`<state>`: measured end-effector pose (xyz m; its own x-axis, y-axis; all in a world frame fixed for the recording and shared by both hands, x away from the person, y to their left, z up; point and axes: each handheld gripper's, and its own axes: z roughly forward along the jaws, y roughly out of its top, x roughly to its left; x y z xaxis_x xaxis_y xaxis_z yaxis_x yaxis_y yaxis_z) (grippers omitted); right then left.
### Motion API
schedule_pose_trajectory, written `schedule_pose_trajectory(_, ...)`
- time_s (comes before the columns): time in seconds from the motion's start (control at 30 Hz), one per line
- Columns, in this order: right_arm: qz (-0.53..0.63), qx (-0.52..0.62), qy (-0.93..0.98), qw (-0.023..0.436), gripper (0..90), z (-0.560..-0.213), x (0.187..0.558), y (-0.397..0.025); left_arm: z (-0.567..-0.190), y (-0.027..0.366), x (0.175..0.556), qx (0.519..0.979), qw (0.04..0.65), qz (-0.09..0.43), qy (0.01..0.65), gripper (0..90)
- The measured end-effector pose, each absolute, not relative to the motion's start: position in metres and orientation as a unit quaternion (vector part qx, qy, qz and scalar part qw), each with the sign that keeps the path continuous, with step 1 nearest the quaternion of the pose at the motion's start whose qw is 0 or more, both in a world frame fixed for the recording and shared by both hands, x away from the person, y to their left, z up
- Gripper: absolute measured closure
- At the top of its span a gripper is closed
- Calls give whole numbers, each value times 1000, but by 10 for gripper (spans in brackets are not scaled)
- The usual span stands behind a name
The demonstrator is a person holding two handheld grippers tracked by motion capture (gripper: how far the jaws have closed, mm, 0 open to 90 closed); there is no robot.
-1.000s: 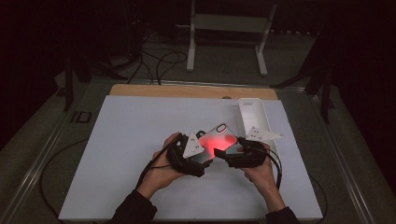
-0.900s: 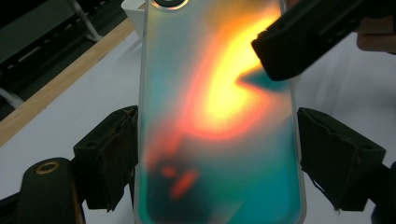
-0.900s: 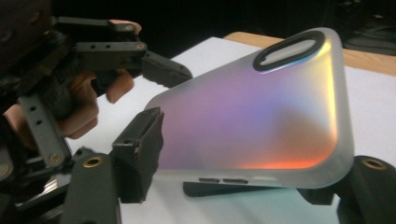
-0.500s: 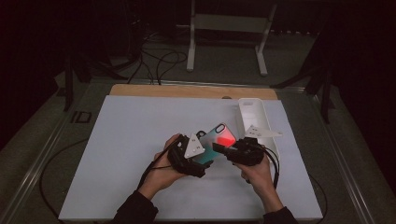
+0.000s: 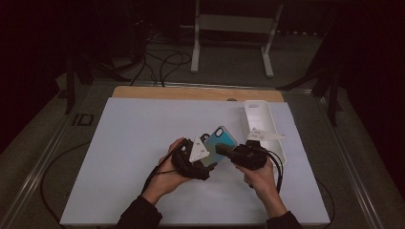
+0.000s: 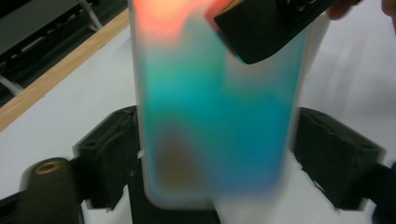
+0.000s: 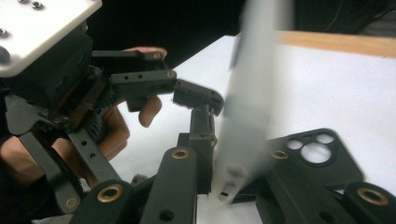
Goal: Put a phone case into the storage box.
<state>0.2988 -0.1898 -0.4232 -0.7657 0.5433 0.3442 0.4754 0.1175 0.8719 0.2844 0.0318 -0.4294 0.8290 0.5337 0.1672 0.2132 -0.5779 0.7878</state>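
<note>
- Phone case (image 5: 219, 144), a teal-blue one with a pale frosted rim, is held up off the bench (image 5: 138, 143) between the two tools, near the middle of the white top and a little to the right.
- Its long axis runs from the left tool (image 5: 206, 157) up and away toward the far right; the end with the camera cut-out points away from the person.
- In the left gripper view the phone case (image 6: 219, 102) stands lengthwise between the two black jaws, one at each long edge, so the left tool (image 6: 219, 154) is closed on its sides. Its back shades from teal to orange-red at the far end, and it looks smooth and slightly glossy.
- The right tool (image 5: 223, 149) meets the case at its right edge. In the right gripper view the case (image 7: 247, 107) is seen edge-on as a thin pale strip rising between that tool's jaws; the right tool (image 7: 229, 186) looks closed on that edge, though the blur makes the contact hard to read.
- A second case (image 7: 317, 158), black and matte with round camera holes, lies flat on the bench behind the right tool.
- A white tray (image 5: 253, 112), long and shallow, sits at the far right of the bench; I cannot tell what is in it.
- A strip of bare wood (image 5: 191, 92) edges the far side of the bench.
</note>
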Motion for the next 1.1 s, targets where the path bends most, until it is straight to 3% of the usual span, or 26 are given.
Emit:
schedule_pose_trajectory(0.1, 570, 342, 746, 41, 818, -422, 298, -190, -430, 34, 285, 864, 407, 196, 221, 188)
schedule_pose_trajectory(0.2, 565, 340, 750, 46, 857, -422, 297, -190, -432, 38, 286, 863, 411, 188, 226, 185)
schedule_pose_trajectory(0.47, 575, 341, 742, 59, 860, -418, 297, -195, -434, 52, 289, 857, 427, 160, 238, 192)
schedule_pose_trajectory(1.1, 625, 292, 724, 33, 859, -407, 294, -195, -443, 54, 290, 855, 468, 66, 215, 242)
